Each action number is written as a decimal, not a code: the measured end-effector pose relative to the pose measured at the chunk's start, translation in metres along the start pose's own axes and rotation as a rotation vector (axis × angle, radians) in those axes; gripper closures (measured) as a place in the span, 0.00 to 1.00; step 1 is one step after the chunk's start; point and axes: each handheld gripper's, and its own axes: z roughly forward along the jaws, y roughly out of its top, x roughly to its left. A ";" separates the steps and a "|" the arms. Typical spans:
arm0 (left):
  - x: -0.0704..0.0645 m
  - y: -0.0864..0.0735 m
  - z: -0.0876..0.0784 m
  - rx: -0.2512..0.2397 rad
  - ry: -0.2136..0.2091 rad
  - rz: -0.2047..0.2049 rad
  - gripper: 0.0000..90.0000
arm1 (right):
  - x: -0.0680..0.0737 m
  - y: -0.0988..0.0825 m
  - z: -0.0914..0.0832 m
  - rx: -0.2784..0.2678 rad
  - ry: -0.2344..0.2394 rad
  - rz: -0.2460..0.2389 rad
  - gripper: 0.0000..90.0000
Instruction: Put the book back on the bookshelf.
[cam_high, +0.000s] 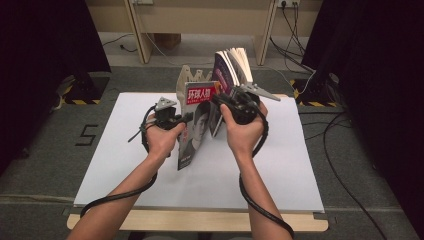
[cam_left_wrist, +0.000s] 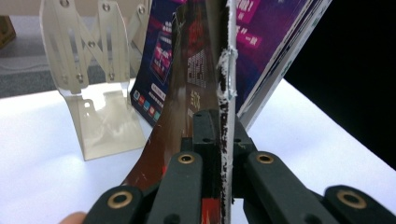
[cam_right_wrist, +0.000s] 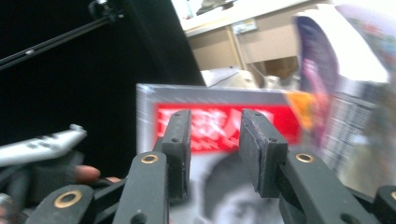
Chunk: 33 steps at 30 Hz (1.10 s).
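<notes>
White surface (cam_high: 125, 165) carries my work: left hand-held gripper (cam_left_wrist: 223, 140) is clamped on the magazine (cam_high: 196, 122) edge, just before the rack (cam_left_wrist: 93, 84). Right hand-held gripper (cam_right_wrist: 214, 140) stands open, nothing between (magazine just ahead). I should keep it upright.

- Wooden table (cam_high: 200, 221) covered by a white rectangular sheet (cam_high: 140, 165).
- Clear acrylic folding bookstand (cam_left_wrist: 95, 88) stands on the sheet at the far edge.
- Magazines (cam_high: 197, 120) stand upright beside it.
</notes>
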 end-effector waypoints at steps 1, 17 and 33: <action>0.001 0.001 -0.002 -0.007 -0.002 -0.001 0.96 | -0.009 -0.004 -0.007 0.003 -0.020 0.008 0.72; 0.019 0.022 -0.022 -0.127 0.023 0.000 0.96 | -0.080 -0.070 -0.066 0.075 -0.183 0.059 0.72; 0.029 0.032 -0.021 -0.179 0.032 0.000 0.96 | -0.144 -0.143 -0.109 0.150 -0.411 0.074 0.71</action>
